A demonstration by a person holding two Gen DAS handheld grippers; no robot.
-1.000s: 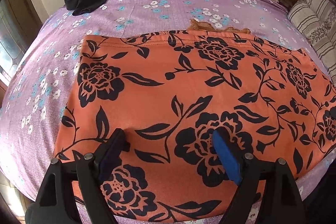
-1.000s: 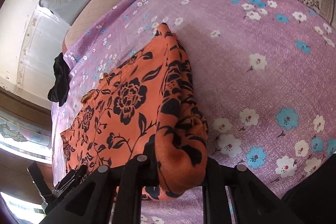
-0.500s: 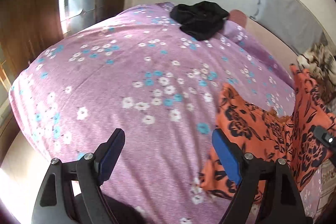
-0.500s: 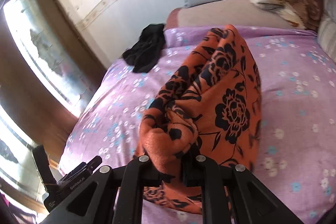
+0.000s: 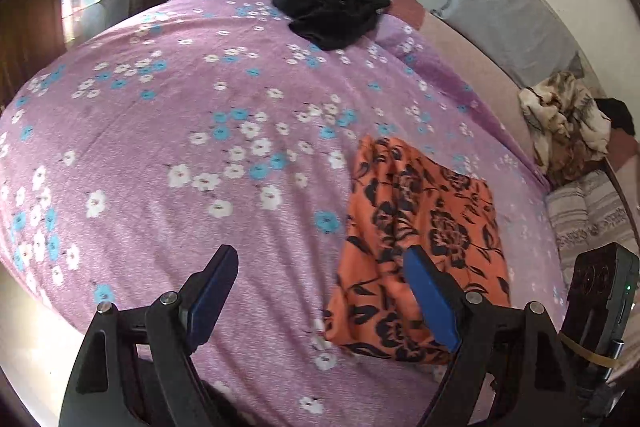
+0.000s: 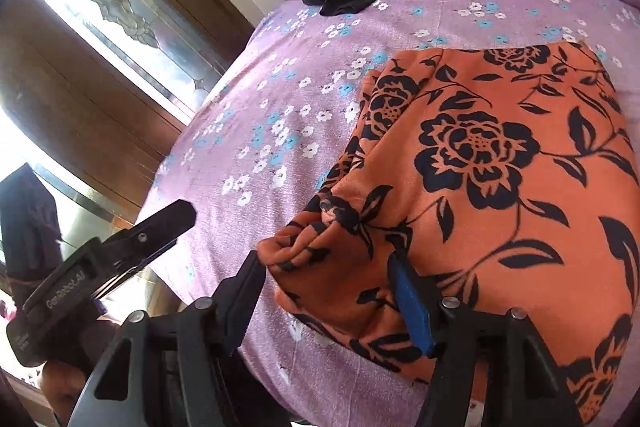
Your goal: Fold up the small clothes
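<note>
**Letting go of the folded orange cloth**

I am holding my right gripper (image 6: 324, 291) low over the near corner of the orange flowered cloth (image 6: 480, 179), and its jaws are standing apart with the bunched corner lying between them, not pinched. The cloth is lying on the purple flowered bedspread (image 5: 180, 147), doubled over on itself into a rough rectangle, with that near corner puckering into a small lump. My left gripper (image 5: 320, 291) is hovering over the bare bedspread just beside the cloth's left edge, jaws wide apart and holding nothing; its right finger is overlapping the cloth in the view, but I cannot tell whether it is touching.

I am judging that one fold is laid down and I am in the release part of that step. The cloth is looking too long and loose to count as finished, so the next move is probably calling for smoothing the puckered corner, then taking the near edge with both grippers and carrying it over once more. A black garment (image 5: 332, 11) is waiting at the far end of the bed, well apart, likely the next piece to fold.
</note>
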